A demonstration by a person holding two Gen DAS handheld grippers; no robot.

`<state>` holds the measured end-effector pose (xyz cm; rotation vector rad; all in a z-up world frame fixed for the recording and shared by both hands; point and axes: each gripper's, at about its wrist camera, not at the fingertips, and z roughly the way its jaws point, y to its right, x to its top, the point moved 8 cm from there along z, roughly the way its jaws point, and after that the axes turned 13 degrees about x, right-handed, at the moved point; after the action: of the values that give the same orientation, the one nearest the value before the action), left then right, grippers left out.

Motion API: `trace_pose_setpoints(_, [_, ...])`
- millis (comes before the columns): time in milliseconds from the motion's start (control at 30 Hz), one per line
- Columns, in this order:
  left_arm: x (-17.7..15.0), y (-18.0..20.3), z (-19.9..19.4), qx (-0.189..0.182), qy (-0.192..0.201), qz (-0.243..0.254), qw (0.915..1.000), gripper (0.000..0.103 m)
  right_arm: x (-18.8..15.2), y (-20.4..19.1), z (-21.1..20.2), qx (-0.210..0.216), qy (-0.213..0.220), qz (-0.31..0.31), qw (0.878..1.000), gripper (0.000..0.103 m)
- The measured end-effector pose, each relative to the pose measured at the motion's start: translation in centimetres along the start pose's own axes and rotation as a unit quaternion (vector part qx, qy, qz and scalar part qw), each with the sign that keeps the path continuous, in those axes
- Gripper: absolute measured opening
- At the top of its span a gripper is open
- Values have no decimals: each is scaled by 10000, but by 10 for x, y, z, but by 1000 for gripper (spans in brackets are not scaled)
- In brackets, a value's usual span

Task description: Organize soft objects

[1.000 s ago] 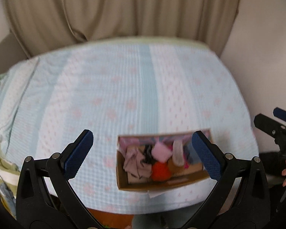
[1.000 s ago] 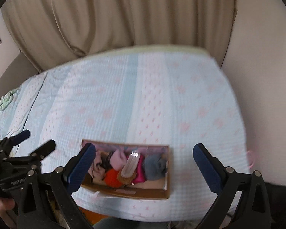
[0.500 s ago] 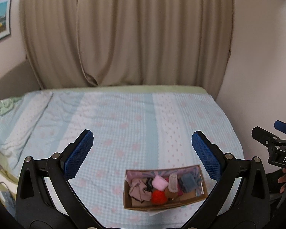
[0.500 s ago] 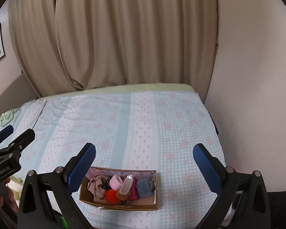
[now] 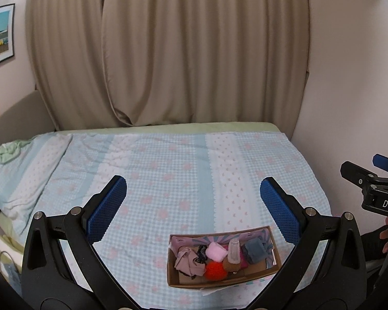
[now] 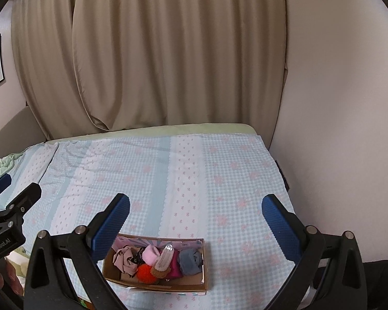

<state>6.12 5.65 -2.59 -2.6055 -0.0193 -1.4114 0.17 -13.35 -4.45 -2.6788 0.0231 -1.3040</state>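
Observation:
A shallow cardboard box [image 5: 276,257] sits on the near edge of the bed and also shows in the right wrist view [image 6: 203,271]. It holds several soft items: a beige cloth [image 5: 187,259], a pink roll [image 5: 216,250], a red pom-pom [image 5: 214,270], a grey-blue cloth [image 5: 254,250], a brown piece [image 6: 160,272]. My left gripper [image 5: 193,201] is open and empty, above and behind the box. My right gripper [image 6: 196,219] is open and empty, above the box.
The bed [image 5: 168,160] has a light blue checked sheet with pink flowers. Beige curtains [image 5: 168,51] hang behind it. A wall [image 6: 336,103] runs along the bed's right side. A rumpled green cloth [image 5: 5,152] lies at the bed's left end.
Both grippers have pulled back and up from the box. The box now looks smaller and lower in both views. The curtains and wall have come into view.

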Motion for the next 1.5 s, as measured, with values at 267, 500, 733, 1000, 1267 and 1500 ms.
trace_pose_setpoints(267, [3, 2, -5, 34, 74, 29, 10000, 103, 3, 2, -4, -21, 64, -3, 10000, 102])
trace_pose_setpoints(500, [4, 4, -6, 35, 79, 35, 10000, 103, 3, 3, -5, -19, 87, -7, 10000, 102])
trace_pose_setpoints(733, [5, 3, -5, 24, 58, 18, 10000, 103, 4, 2, -6, -22, 97, -11, 10000, 102])
trace_pose_setpoints(1000, [5, 2, -5, 42, 67, 36, 10000, 103, 4, 1, -5, -17, 105, -20, 9999, 102])
trace_pose_setpoints(1267, [5, 0, -5, 60, 71, 57, 9999, 103, 4, 0, -4, -18, 93, -23, 10000, 102])
trace_pose_setpoints(1500, [5, -1, -4, 40, 77, 66, 9999, 103, 4, -1, -4, -27, 95, -19, 9999, 102])
